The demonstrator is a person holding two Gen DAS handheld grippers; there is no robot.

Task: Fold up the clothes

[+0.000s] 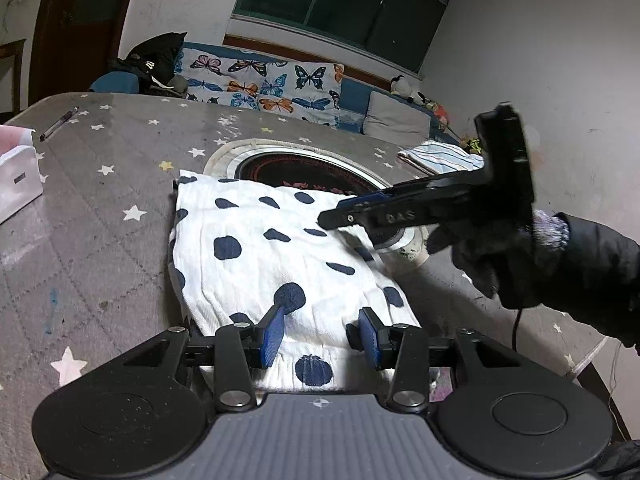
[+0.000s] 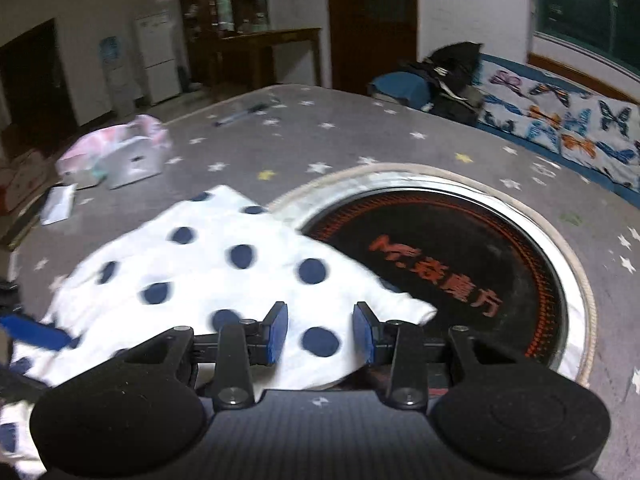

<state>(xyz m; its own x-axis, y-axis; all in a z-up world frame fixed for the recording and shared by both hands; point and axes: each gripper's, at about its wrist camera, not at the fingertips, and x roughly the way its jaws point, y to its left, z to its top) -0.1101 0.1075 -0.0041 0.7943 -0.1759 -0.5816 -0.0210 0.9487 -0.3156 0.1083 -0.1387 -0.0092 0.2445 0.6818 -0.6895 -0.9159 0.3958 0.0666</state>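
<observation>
A white garment with dark blue dots [image 1: 276, 256] lies folded on the grey star-patterned table [image 1: 100, 200], partly over the round black hotplate [image 1: 296, 170]. My left gripper [image 1: 322, 332] is open just above the garment's near edge. My right gripper [image 1: 332, 220] comes in from the right, held by a gloved hand, its tips over the garment's far right side. In the right wrist view the right gripper [image 2: 320, 332] is open above the garment [image 2: 208, 264], with the hotplate [image 2: 460, 264] to the right. The left gripper's blue finger [image 2: 36, 334] shows at the left edge.
A white box [image 1: 16, 180] and a pen [image 1: 60, 122] sit at the table's left. A striped folded cloth [image 1: 440, 158] lies at the far right. A butterfly-patterned sofa [image 1: 272, 80] stands behind the table. A pink and white bag [image 2: 120, 152] lies on the table in the right wrist view.
</observation>
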